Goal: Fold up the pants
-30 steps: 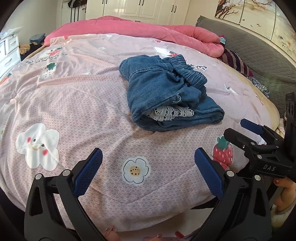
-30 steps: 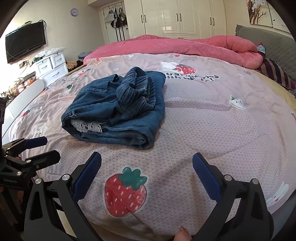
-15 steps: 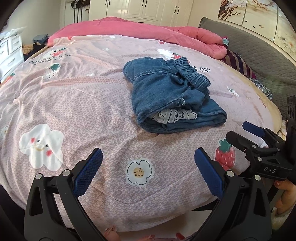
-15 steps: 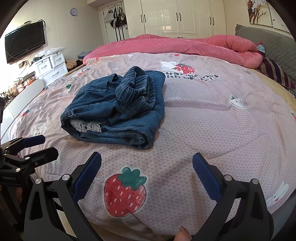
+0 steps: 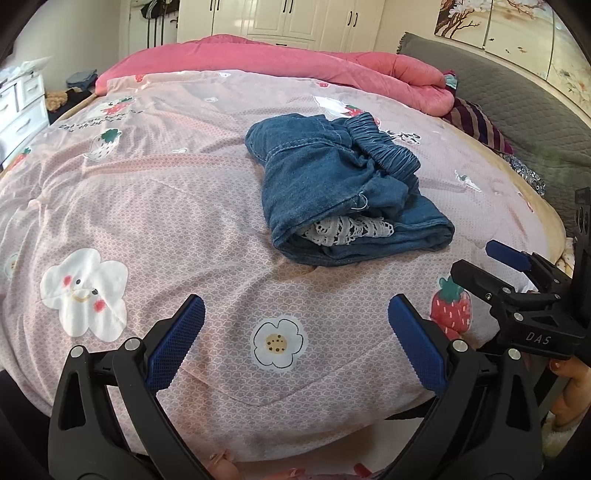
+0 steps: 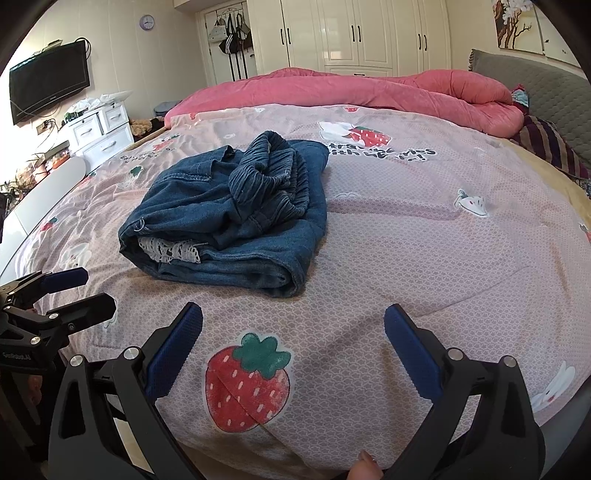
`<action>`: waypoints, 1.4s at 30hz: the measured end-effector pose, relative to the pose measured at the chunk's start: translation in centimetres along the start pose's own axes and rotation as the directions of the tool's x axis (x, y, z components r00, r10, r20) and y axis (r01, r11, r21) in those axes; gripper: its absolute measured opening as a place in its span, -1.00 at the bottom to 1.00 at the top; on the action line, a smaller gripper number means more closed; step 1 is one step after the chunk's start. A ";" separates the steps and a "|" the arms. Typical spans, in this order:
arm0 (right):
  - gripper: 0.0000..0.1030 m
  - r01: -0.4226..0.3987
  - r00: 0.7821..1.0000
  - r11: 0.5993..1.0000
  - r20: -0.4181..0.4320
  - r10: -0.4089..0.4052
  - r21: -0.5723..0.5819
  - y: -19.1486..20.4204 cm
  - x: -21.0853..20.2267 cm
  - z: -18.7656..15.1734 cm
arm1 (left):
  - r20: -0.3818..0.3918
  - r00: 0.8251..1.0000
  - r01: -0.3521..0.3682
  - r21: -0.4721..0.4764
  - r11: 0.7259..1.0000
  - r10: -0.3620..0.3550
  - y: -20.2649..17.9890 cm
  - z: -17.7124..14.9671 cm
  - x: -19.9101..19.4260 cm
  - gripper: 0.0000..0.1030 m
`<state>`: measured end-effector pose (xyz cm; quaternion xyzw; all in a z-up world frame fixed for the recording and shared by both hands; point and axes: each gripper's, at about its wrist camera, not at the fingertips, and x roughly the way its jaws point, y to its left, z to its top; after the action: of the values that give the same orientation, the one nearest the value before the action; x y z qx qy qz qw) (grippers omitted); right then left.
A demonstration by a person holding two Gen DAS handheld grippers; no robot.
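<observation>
Blue denim pants (image 5: 343, 188) lie folded in a thick bundle on the pink patterned bedspread (image 5: 166, 206), with white lace trim showing at the near open end and the elastic waistband bunched on top. They also show in the right wrist view (image 6: 236, 218). My left gripper (image 5: 295, 325) is open and empty, held over the bed's near edge, short of the pants. My right gripper (image 6: 293, 332) is open and empty, also near the front edge, with the pants ahead to its left. Each gripper shows in the other's view, the right one (image 5: 517, 280) and the left one (image 6: 62, 295).
A rolled pink duvet (image 6: 369, 88) lies along the far side of the bed. A grey headboard (image 5: 517, 110) and striped pillow (image 5: 476, 125) are on the right. White drawers (image 6: 99, 129) and a wall TV (image 6: 48, 81) stand to the left; wardrobes (image 6: 351, 33) behind.
Both grippers stay open and empty. The left wrist view has shifted slightly, so the pants sit a little further right and lower in it. The pants have not moved.
</observation>
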<state>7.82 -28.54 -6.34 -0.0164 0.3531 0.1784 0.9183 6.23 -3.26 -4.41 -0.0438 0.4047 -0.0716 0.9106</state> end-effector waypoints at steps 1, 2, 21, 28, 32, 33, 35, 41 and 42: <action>0.91 0.000 1.000 1.000 0.000 0.000 0.002 0.0 0.0 0.0 | 0.001 1.000 -0.001 -0.001 1.000 0.001 0.0 0.0 0.0 0.82; 0.91 0.001 1.000 1.000 0.000 -0.001 0.002 0.0 0.1 0.0 | 0.004 1.000 -0.001 -0.002 1.000 0.001 0.0 0.0 0.0 0.82; 0.91 0.019 1.000 1.000 0.005 -0.019 -0.009 0.0 -0.2 0.0 | 0.023 0.999 -0.040 -0.006 0.999 0.040 0.1 0.2 -0.2 0.82; 0.91 0.024 1.000 1.000 0.002 -0.024 -0.005 -0.1 -0.3 -0.1 | 0.018 0.998 -0.060 -0.005 0.998 0.060 0.2 0.2 0.0 0.82; 0.91 0.027 1.000 1.000 -0.001 -0.027 -0.005 -0.2 -0.2 0.0 | 0.019 0.999 -0.051 -0.010 0.999 0.051 0.2 0.2 0.0 0.82; 0.91 0.028 1.000 1.000 -0.002 -0.028 -0.005 -0.2 -0.1 0.0 | 0.020 0.999 -0.041 -0.019 0.999 0.041 0.3 0.3 -0.1 0.82; 0.91 0.032 0.999 0.999 -0.004 -0.032 -0.006 -0.2 -0.1 -0.1 | 0.016 1.000 -0.010 -0.049 0.999 0.011 0.7 0.4 -0.1 0.82; 0.91 0.046 0.999 0.999 -0.005 -0.046 -0.012 -0.4 -0.1 0.0 | 0.032 0.993 -0.111 -0.023 0.994 0.112 0.9 0.9 -0.4 0.82; 0.91 0.049 0.999 0.999 -0.008 -0.049 -0.011 -0.4 0.0 0.0 | 0.043 0.992 -0.117 -0.023 0.993 0.118 1.0 0.9 -0.6 0.82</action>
<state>7.96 -28.95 -6.41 -0.0306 0.3555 0.1574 0.9208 6.63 -2.20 -3.50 -0.0307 0.3870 -0.0126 0.9215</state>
